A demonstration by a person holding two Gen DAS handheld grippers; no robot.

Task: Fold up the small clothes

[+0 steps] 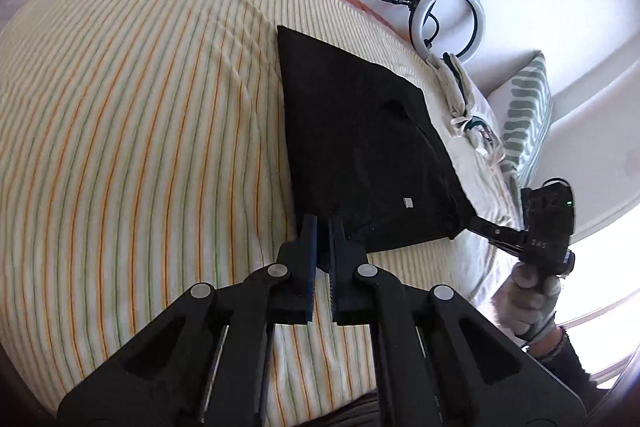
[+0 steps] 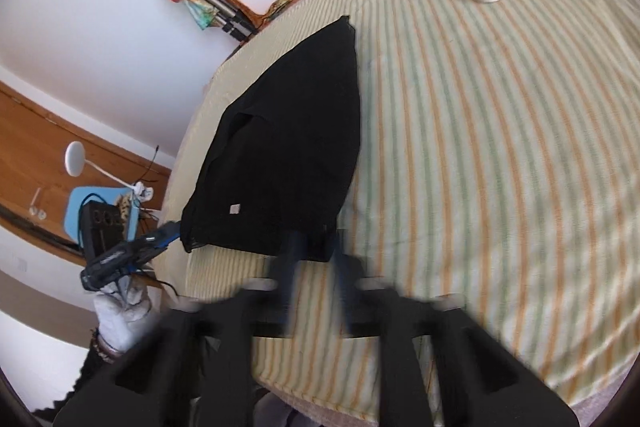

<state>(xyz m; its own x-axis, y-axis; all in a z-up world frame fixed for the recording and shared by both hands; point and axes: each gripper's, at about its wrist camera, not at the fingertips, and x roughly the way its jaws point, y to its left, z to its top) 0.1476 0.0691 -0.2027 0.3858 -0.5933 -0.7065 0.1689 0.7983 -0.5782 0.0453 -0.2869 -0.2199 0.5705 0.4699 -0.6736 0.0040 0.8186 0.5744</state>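
Note:
A small black garment (image 1: 360, 147) lies flat on the striped bed sheet (image 1: 140, 107), with a small white label near its near edge. My left gripper (image 1: 323, 223) is shut on the garment's near left corner. My right gripper (image 1: 474, 223) pinches the garment's near right corner at the bed's edge. In the right wrist view the garment (image 2: 288, 155) lies ahead. My right gripper (image 2: 316, 247) is blurred, with its fingers around the near corner and a gap between them. My left gripper (image 2: 174, 227) holds the other corner.
A ring light (image 1: 448, 23) on a stand lies on the floor beyond the bed. A pale cloth bundle (image 1: 460, 95) and a patterned pillow (image 1: 524, 115) lie at the bed's far right. A tripod (image 2: 208, 3) and a wooden floor strip (image 2: 48, 147) lie left of the bed.

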